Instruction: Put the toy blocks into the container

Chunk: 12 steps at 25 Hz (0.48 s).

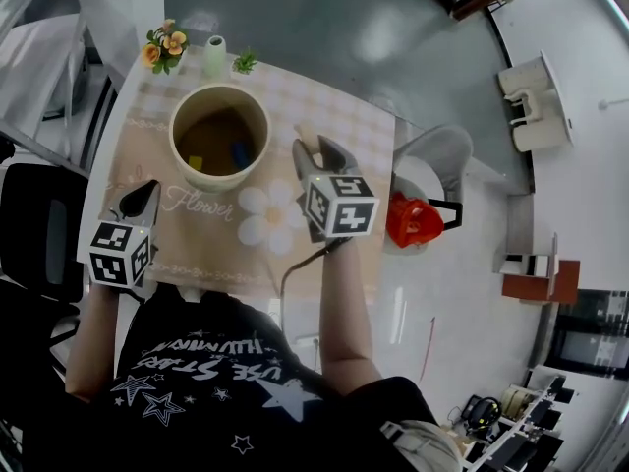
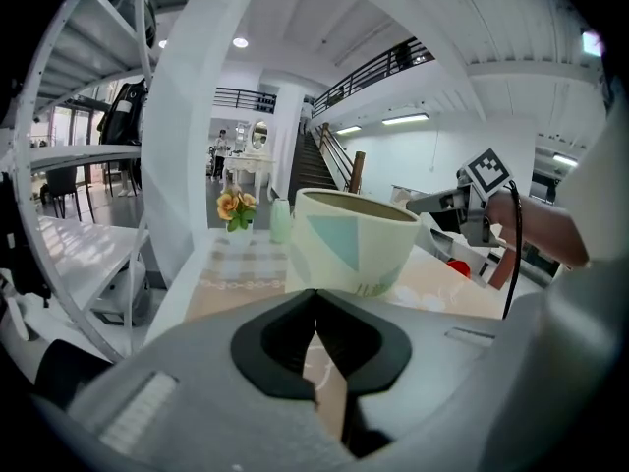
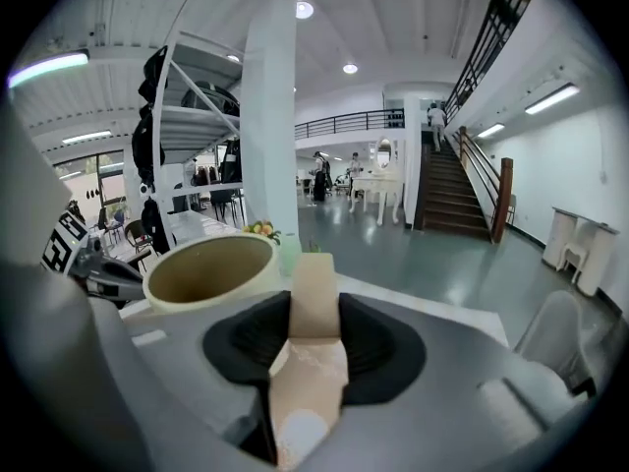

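**A:** Where is the block?

**B:** The beige toy block (image 3: 314, 283) stands upright between the jaws of the right gripper (image 1: 314, 148). Both pads are clamped on its sides. It is held up off the desk (image 1: 211, 249), about level with the rim of the container (image 2: 354, 249) and just to the right of it, not over its mouth.

**A:** And the container itself?

**B:** It is round and cream-coloured, and it stands open on the far left part of the desk. A yellow block (image 1: 195, 162) and a blue block (image 1: 241, 152) lie on its bottom, apart from each other.

**A:** What about the other hand?

**B:** The left gripper (image 2: 314, 295) has its jaws together with nothing between them. It hangs over the desk's near left corner and points toward the container.

**A:** Is there anything else on the desk?

**B:** Along the far edge behind the container there are orange flowers (image 1: 164, 47) at the far left corner. A pale vase (image 1: 215, 55) and a small green plant (image 1: 245, 63) stand beside them.
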{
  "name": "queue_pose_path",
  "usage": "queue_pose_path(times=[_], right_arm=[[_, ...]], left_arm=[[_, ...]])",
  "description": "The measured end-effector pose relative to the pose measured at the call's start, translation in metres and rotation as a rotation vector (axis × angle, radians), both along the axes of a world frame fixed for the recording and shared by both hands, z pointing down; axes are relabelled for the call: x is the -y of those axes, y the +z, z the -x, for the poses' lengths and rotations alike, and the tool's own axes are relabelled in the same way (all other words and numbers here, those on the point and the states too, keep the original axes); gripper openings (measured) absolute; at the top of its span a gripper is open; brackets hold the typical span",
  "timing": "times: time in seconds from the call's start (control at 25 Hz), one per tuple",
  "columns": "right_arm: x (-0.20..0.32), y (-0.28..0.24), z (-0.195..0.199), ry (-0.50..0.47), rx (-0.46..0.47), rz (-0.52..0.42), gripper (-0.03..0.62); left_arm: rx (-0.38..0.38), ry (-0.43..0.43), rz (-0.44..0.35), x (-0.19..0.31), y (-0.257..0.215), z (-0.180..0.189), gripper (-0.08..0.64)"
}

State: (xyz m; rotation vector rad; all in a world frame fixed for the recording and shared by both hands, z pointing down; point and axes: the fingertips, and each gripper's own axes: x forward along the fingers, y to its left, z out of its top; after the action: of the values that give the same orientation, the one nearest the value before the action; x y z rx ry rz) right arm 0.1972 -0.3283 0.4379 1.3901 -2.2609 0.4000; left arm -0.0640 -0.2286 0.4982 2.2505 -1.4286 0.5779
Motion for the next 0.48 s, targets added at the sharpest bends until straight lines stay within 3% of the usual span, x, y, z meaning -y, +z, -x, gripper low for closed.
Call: queue_pose_path(times=[0.24, 0.48], right_arm=[[0.006, -0.043, 0.056, -0.07, 0.047, -0.062, 0.152], [0.005, -0.048, 0.107, -0.13, 0.068, -0.042, 0.152]], left_arm=[[-0.029, -0.029, -0.025, 0.008, -0.012, 0.029, 0.011], [-0.05, -0.032, -0.046, 0.014, -0.02, 0.053, 0.011]])
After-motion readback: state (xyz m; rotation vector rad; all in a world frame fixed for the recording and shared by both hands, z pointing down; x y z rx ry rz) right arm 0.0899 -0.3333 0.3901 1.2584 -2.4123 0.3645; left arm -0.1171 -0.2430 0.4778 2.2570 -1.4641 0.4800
